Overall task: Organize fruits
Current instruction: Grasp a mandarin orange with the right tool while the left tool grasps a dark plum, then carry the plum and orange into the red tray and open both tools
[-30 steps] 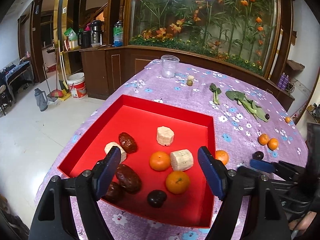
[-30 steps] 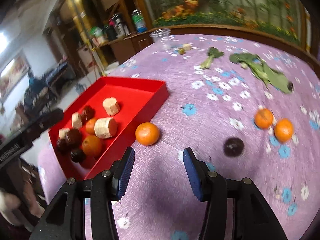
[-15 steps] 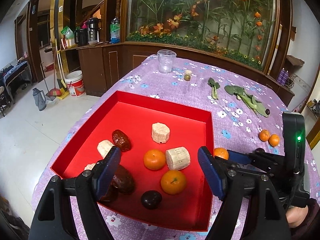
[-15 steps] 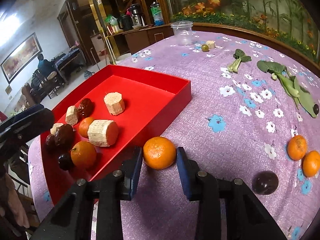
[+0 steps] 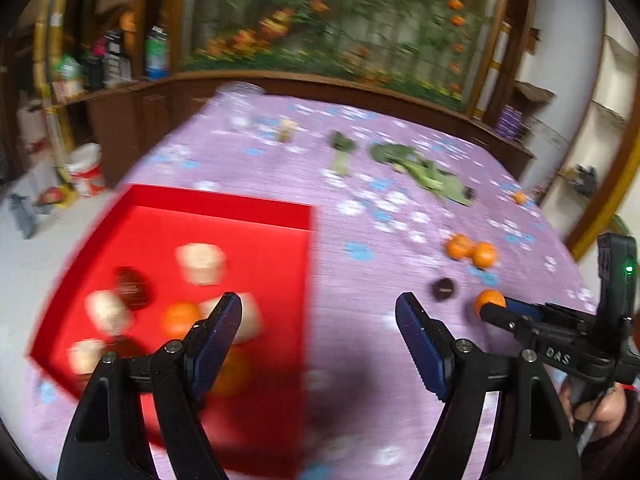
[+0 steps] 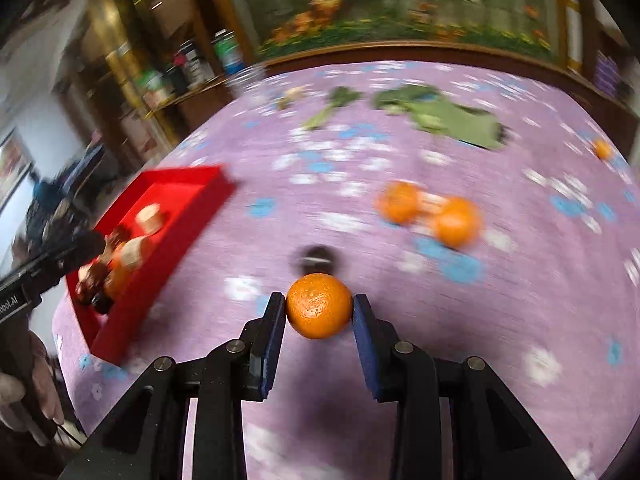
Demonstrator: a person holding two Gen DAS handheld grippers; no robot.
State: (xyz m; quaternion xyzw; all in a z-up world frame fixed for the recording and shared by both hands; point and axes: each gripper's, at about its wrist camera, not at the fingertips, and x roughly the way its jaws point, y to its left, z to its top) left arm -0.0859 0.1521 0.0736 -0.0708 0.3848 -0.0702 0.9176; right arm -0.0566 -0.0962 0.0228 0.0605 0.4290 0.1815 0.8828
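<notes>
My right gripper (image 6: 320, 306) is shut on an orange tangerine (image 6: 319, 306) and holds it above the purple flowered cloth; it also shows in the left wrist view (image 5: 490, 300). A dark plum (image 6: 318, 260) lies just beyond it. Two more tangerines (image 6: 430, 212) lie further right. The red tray (image 6: 182, 216) stands at the left with tangerines, dates and pale cut pieces in it. My left gripper (image 5: 318, 320) is open and empty, over the tray's right edge (image 5: 306, 280). Both views are blurred.
Green leafy vegetables (image 5: 420, 168) lie at the far side of the table. A single small tangerine (image 6: 602, 148) sits near the far right edge. A wooden cabinet with bottles and a planter of flowers stand behind the table.
My right gripper has closed on the tangerine beside the tray and carried it right, away from the tray. My left gripper has swung right, from over the tray to its right edge.
</notes>
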